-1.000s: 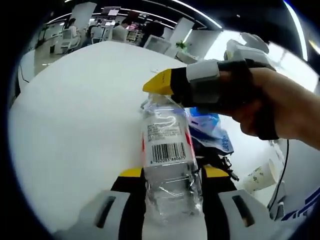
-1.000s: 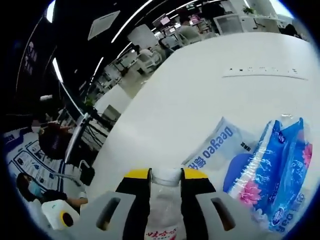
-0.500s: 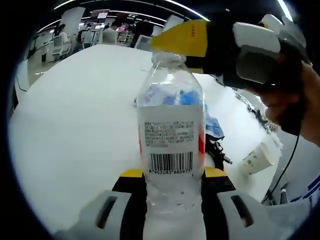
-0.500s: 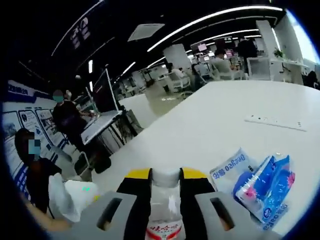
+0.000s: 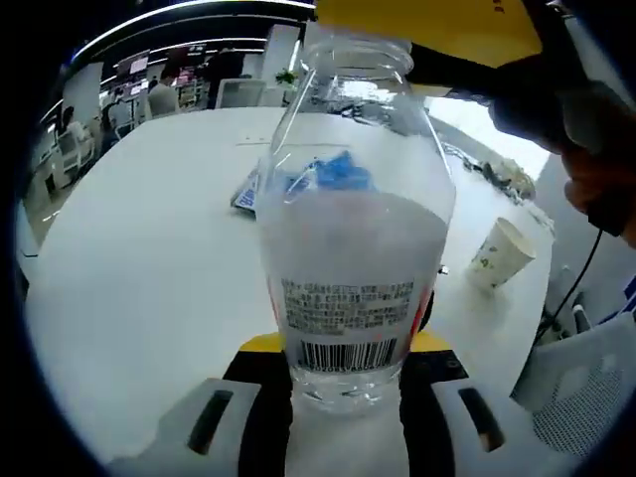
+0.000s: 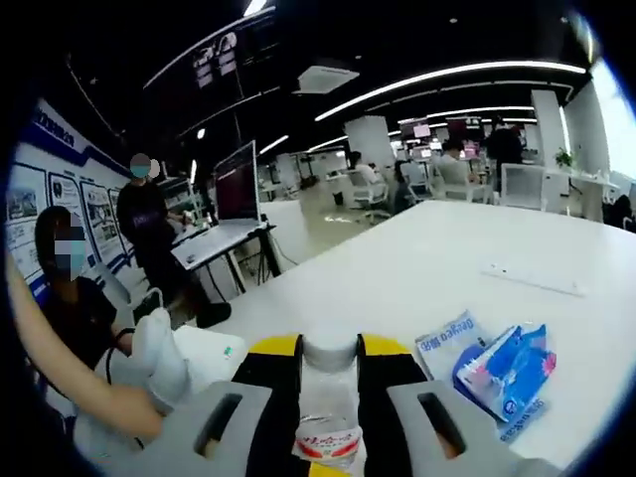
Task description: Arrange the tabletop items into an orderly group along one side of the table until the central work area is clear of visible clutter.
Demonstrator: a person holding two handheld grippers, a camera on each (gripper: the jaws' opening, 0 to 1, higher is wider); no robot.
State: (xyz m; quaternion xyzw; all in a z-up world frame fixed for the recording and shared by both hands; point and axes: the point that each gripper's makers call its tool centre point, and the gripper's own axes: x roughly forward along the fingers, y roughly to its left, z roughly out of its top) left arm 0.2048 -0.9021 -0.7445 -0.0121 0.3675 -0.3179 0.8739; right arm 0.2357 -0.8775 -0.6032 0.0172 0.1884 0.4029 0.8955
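Bottle (image 5: 348, 248) raised upright since a second ago, off bench (image 5: 129, 288). Left gripper (image 5: 343, 348) clamps its base; right gripper (image 6: 329, 350) clamps cap end. Beyond, on bench: blue packet (image 6: 502, 370), white wrapper (image 6: 447, 338), paper cup (image 5: 500, 253), cables (image 5: 497, 174). Bottle blocks mid-bench.

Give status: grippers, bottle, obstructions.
Both grippers shut on bottle: left gripper at base, right gripper at cap. Bottle lifted off table. Nothing blocking.

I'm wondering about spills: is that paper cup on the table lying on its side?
Yes, the paper cup lies tipped over on the white table, its open mouth facing sideways.
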